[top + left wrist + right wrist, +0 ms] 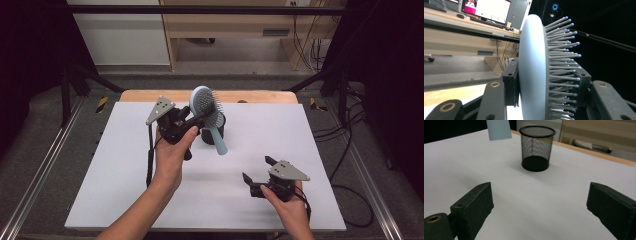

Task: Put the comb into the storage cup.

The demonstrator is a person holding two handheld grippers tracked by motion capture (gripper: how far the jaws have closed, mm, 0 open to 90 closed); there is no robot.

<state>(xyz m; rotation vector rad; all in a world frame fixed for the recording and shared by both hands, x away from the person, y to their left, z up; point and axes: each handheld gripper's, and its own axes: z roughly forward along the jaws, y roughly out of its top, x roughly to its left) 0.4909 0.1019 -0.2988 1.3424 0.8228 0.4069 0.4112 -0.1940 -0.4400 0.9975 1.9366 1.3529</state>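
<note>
A light-blue hairbrush [204, 104] with grey bristles hangs tilted above a black mesh cup [208, 136], its handle pointing down across the cup's front. My left gripper [197, 118] is shut on the brush's head. In the left gripper view the pads press the brush [534, 75] from its smooth back and from its bristle side. My right gripper [257, 168] rests low near the table's front right, open and with nothing in it. In the right gripper view its jaws stand wide apart [544, 202] facing the mesh cup [537, 147], and the handle tip [498, 130] hangs at the top left.
A white sheet [125, 165] covers the table, with a wooden edge [150, 95] along the back. Metal rails run along both sides, and cables [350, 150] lie on the floor to the right. A desk with a monitor [486, 10] stands beyond the table.
</note>
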